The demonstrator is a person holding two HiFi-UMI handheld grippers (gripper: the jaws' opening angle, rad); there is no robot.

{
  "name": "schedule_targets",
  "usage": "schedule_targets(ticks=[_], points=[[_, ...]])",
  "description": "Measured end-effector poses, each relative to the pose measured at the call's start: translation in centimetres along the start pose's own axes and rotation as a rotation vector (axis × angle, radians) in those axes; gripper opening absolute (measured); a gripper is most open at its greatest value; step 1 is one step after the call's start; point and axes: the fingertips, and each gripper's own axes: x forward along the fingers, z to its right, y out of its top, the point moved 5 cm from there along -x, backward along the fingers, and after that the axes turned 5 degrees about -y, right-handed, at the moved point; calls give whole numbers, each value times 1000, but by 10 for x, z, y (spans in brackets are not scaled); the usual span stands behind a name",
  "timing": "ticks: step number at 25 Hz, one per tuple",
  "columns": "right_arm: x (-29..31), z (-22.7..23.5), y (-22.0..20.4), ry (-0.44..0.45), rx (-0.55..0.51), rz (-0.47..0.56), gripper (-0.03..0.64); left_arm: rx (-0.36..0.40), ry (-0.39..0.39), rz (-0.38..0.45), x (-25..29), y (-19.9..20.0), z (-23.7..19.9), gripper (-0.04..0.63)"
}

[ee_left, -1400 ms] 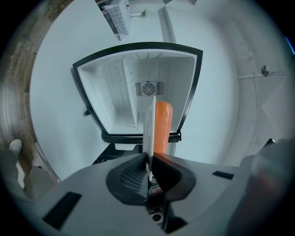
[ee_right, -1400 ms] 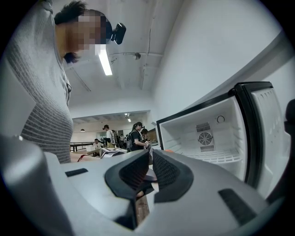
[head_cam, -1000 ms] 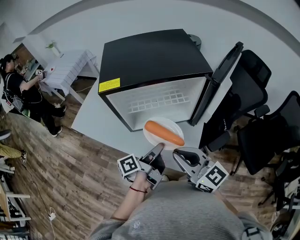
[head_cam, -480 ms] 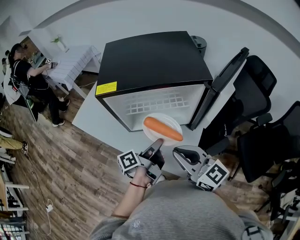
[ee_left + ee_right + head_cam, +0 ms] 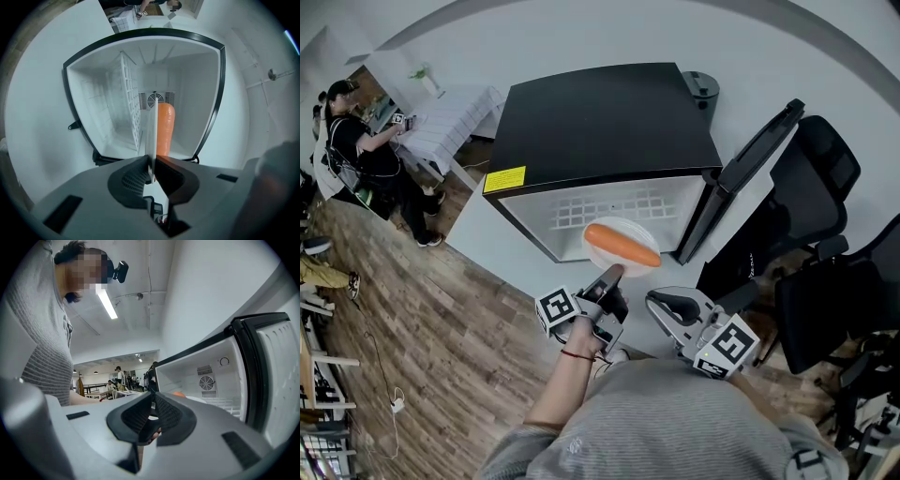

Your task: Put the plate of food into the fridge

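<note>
A white plate [image 5: 623, 228] carries a long orange sausage [image 5: 622, 246]. My left gripper [image 5: 612, 274] is shut on the plate's near rim and holds it level at the mouth of the black mini fridge [image 5: 609, 122]. In the left gripper view the plate [image 5: 151, 136] shows edge-on between the jaws, the sausage [image 5: 164, 126] lies to its right, and the white fridge interior [image 5: 187, 93] is straight ahead. My right gripper [image 5: 661, 302] hangs just right of the left one, shut and empty. In the right gripper view the gripper [image 5: 152, 394] has its pads touching.
The fridge door [image 5: 750, 169] stands open on the right. Black office chairs [image 5: 825, 187] are behind the door. A wire shelf [image 5: 129, 103] sits inside the fridge. At the far left a person [image 5: 356, 150] stands by a white table [image 5: 441, 117] on the wooden floor.
The left gripper has carried the plate forward, from just short of the fridge to its opening. The right gripper has stayed beside it.
</note>
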Motion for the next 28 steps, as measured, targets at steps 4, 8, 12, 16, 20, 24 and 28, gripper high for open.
schedule_targets(ticks=[4,8,12,16,20,24,28], points=[[2,6,2,6,3,0,17,-7,32,24,10,13,-14,41],[7,11,-2,15,7,-18,17,-14,49,41,21,24,-24,44],[11,14,-3,25,13,-31,17,-9,47,48,33,35,-32,44],[12,14,-4,23,15,-37,17,-26,53,63,41,46,-41,45],[13,17,-5,18,3,-36,17,-27,61,68,50,56,-44,46],[13,19,-4,3,15,-35,17,-30,70,77,56,64,-48,46],[14,20,-6,3,16,-40,17,-41,84,96,62,70,-54,46]])
